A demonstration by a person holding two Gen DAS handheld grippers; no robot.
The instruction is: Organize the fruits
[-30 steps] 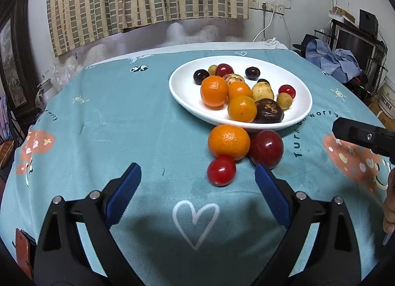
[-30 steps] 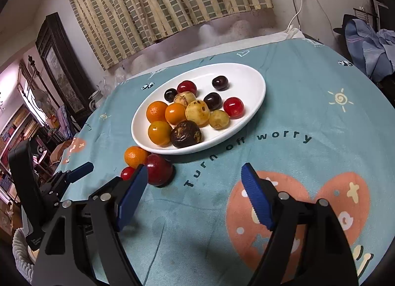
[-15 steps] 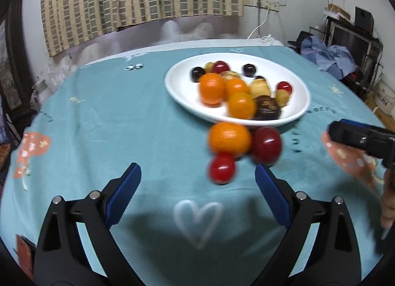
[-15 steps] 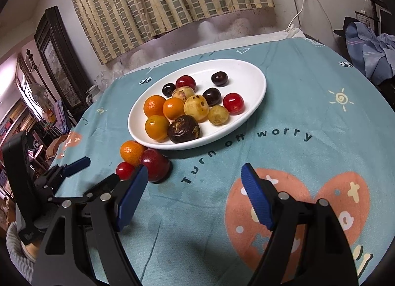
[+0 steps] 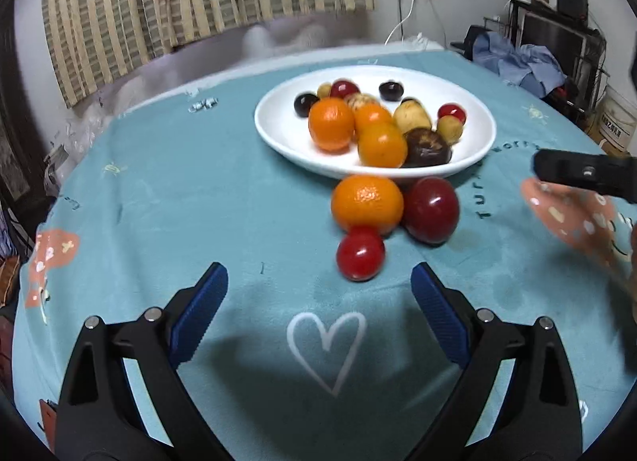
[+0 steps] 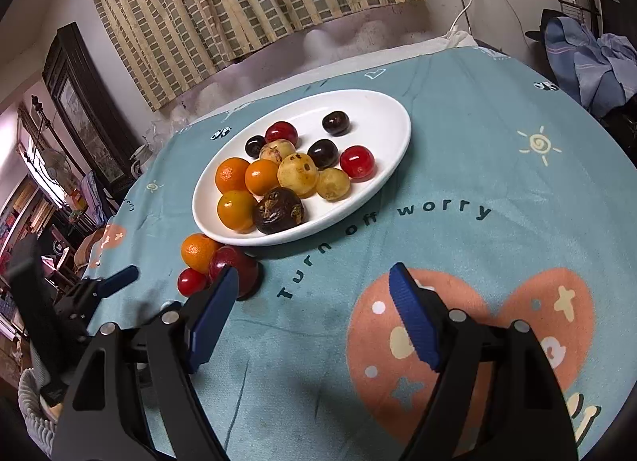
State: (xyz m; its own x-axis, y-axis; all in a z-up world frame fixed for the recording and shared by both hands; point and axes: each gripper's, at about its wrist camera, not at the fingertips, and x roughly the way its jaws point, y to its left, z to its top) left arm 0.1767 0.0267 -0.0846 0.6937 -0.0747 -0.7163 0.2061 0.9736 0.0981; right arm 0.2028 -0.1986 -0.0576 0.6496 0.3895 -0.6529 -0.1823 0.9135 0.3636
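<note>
A white oval plate [image 5: 278, 130] [image 6: 382, 110] holds several oranges, yellow fruits, dark plums and red cherry tomatoes. Three fruits lie on the teal cloth at its near rim: an orange [image 5: 367, 204] [image 6: 197, 252], a dark red plum [image 5: 430, 209] [image 6: 223, 260] and a small red tomato [image 5: 360, 258] [image 6: 190, 282]. My left gripper [image 5: 320, 286] stands open just short of the tomato, nothing between its blue pads. My right gripper [image 6: 312, 286] is open over the "Turn off worry" print, its left finger [image 6: 211, 313] covering part of the plum.
The round table wears a teal cloth [image 5: 179, 190] with heart and sun prints. A striped curtain [image 6: 239, 3] hangs behind. Clothes lie piled on furniture [image 5: 521, 63] at the far right. A dark cabinet [image 6: 87, 110] stands past the table's left edge.
The left wrist view has rolled slightly and the fruits sit a little nearer its pads. The right view shifted a touch, so its left finger now overlaps the plum. Nothing was grasped.
</note>
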